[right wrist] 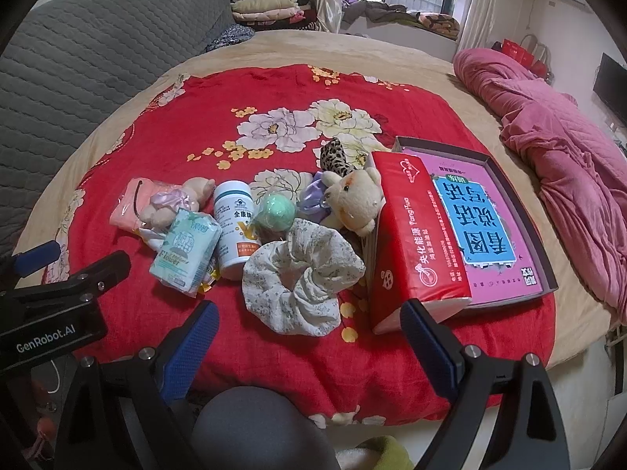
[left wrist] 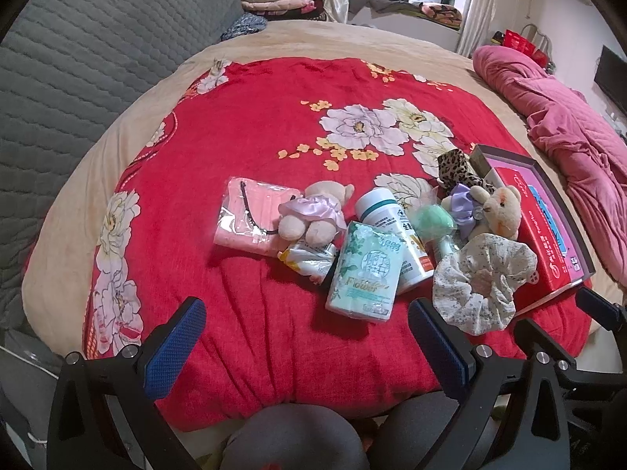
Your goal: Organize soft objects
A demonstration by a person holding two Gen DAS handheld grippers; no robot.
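We hold both tools back at the near edge of the red cloth (right wrist: 274, 90): left gripper (left wrist: 305, 346) and right gripper (right wrist: 309, 342) spread wide, gripping nothing. The floral scrunchie (right wrist: 301, 278) lies flat, nearest us, touching the red tissue pack (right wrist: 411, 243) and just beside the white bottle (right wrist: 235, 227). Being a ring, it has no clear long axis; its hole faces up. Reaching in, we risk nudging the bottle, or pinching only a frill and losing hold.

Pink quilt (right wrist: 556, 149) (bunched), grey headboard (left wrist: 78, 70)
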